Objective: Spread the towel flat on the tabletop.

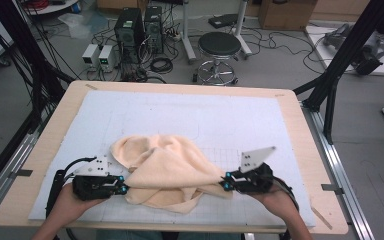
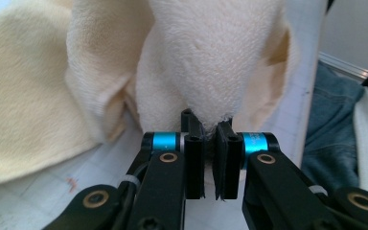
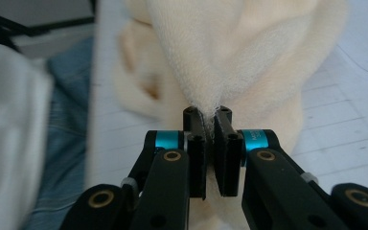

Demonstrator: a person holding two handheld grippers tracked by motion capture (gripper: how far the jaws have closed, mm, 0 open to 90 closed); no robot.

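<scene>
Towel (image 1: 167, 172) bunched on near bench (image 1: 290, 107). My left tool (image 1: 124, 188) and right tool (image 1: 225, 182) each clamp an edge. Step: spreading it. Next I judge: lift, draw apart evenly.
</scene>
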